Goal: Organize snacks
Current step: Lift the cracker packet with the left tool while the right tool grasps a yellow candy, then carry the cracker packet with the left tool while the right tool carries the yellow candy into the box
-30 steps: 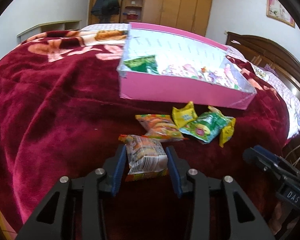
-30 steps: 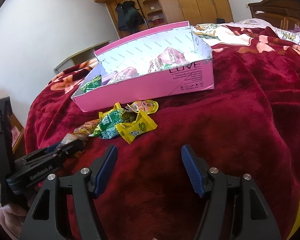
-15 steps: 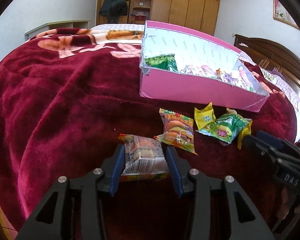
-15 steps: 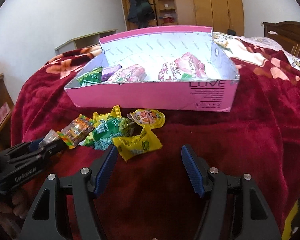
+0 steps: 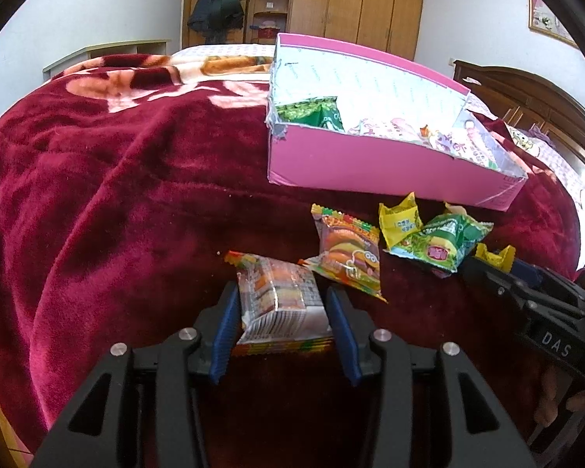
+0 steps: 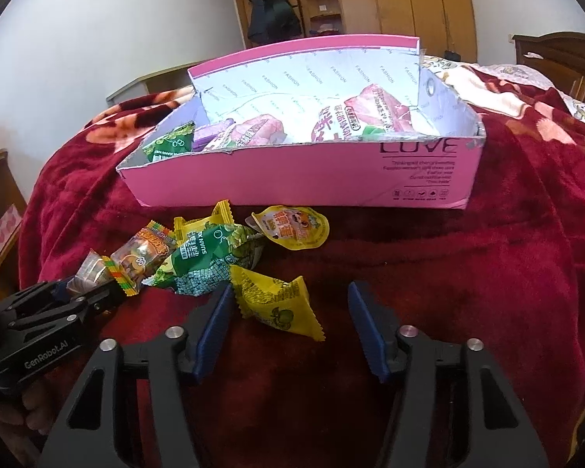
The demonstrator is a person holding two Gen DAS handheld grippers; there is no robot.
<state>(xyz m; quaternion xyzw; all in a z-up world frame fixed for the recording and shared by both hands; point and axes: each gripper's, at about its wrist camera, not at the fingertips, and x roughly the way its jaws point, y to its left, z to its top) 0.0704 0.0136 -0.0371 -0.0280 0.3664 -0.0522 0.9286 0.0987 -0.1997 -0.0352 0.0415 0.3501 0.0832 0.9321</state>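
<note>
2 low wrist views toward pink box (image 5: 370, 163).

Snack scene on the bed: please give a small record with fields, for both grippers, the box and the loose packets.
left gripper: shut on clear burger-candy packet
right gripper: open, yellow packet between its fingers
pink box: on red blanket, holds green and pink packets
loose near box: green packet, orange burger packet, round yellow pouch
</note>
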